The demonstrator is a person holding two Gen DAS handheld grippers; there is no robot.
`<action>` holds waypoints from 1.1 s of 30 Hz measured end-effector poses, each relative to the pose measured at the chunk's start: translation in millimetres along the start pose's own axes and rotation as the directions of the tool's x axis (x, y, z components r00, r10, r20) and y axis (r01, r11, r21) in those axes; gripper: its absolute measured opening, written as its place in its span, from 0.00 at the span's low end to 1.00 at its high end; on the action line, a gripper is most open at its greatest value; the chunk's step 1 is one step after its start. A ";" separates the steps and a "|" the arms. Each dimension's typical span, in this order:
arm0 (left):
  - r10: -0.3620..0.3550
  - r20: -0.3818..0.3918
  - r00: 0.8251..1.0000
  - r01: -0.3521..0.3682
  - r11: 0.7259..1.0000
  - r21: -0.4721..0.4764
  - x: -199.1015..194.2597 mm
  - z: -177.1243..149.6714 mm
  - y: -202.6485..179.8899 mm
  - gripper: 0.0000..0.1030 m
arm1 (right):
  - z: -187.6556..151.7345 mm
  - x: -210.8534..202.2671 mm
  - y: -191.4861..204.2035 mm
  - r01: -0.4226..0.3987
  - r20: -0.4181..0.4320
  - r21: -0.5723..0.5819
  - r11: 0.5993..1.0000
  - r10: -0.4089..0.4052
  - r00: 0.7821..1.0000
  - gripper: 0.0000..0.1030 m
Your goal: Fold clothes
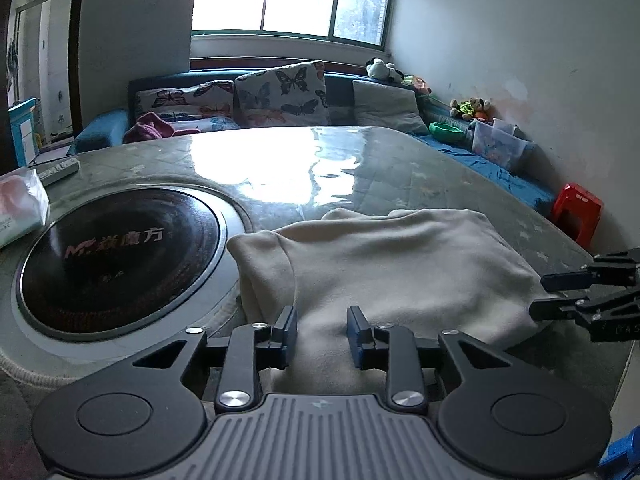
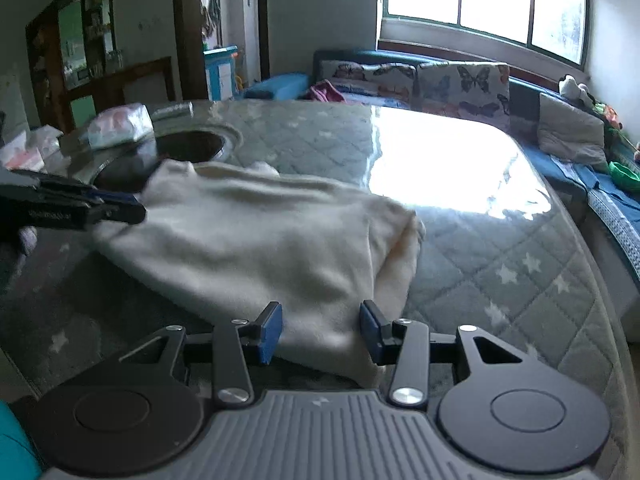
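A cream fleece garment (image 1: pixel 380 272) lies folded in a rough rectangle on the quilted grey table (image 1: pixel 420 176). My left gripper (image 1: pixel 322 334) stands open over its near edge, with cloth showing between the two blue pads. At the garment's right edge my right gripper (image 1: pixel 554 294) comes in from the side. In the right wrist view the same garment (image 2: pixel 260 240) spreads ahead, and my right gripper (image 2: pixel 321 332) is open over its near corner. Blurred, the left gripper (image 2: pixel 120 206) sits at the garment's far left edge.
A round black induction cooktop (image 1: pixel 120 256) is set into the table left of the garment. A tissue pack (image 1: pixel 20 204) and a remote (image 1: pixel 60 170) lie beyond it. A sofa with butterfly cushions (image 1: pixel 280 92) lines the far side. A red stool (image 1: pixel 576 212) stands beside the table's right edge.
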State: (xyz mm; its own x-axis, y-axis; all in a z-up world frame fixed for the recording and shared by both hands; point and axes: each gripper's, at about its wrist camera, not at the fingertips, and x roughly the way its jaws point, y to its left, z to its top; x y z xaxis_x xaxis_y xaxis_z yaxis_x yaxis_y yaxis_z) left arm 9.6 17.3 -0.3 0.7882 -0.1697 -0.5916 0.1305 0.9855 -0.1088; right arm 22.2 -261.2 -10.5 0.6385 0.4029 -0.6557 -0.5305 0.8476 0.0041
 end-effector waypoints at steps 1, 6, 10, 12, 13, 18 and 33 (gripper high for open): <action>0.005 0.001 1.000 -0.005 1.000 -0.003 -1.7 0.2 0.1 0.36 | -0.6 -1.9 -0.8 0.006 0.003 0.001 1.000 -0.006 1.000 0.42; 0.032 -0.013 0.999 -0.032 0.999 -0.016 -5.8 0.4 -1.7 0.45 | 2.3 -10.5 1.7 0.018 0.046 0.007 1.000 -0.018 0.999 0.49; 0.050 -0.032 0.998 -0.051 0.998 -0.032 -6.9 -3.6 -3.3 0.49 | 5.2 -4.8 16.0 -0.006 0.065 -0.022 1.000 0.007 0.998 0.51; 0.057 -0.041 0.998 -0.059 0.997 -0.044 -7.9 -4.5 -2.5 0.50 | 7.1 -0.4 21.2 -0.024 0.067 -0.036 0.999 0.027 0.997 0.52; 0.061 -0.045 0.997 -0.063 0.997 -0.051 -8.4 -4.9 -2.1 0.51 | 6.9 2.3 23.6 -0.026 0.064 -0.045 0.999 0.029 0.998 0.52; 0.080 -0.062 0.995 -0.083 0.995 -0.056 -11.0 -7.0 -1.4 0.54 | 3.1 13.2 30.4 -0.020 0.022 -0.079 0.997 0.022 1.000 0.53; 0.114 -0.062 0.991 -0.120 0.989 -0.088 -25.3 -10.5 3.9 0.71 | 8.5 21.9 51.8 -0.032 0.016 -0.108 0.994 0.034 0.999 0.66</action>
State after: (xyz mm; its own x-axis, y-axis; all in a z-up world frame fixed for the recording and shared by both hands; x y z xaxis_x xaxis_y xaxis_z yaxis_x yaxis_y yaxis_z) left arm -16.2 25.3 5.8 0.7589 -0.0560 -0.6488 -0.0181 0.9941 -0.1069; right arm 13.4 -205.5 -18.3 0.6290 0.4369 -0.6430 -0.6076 0.7923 -0.0560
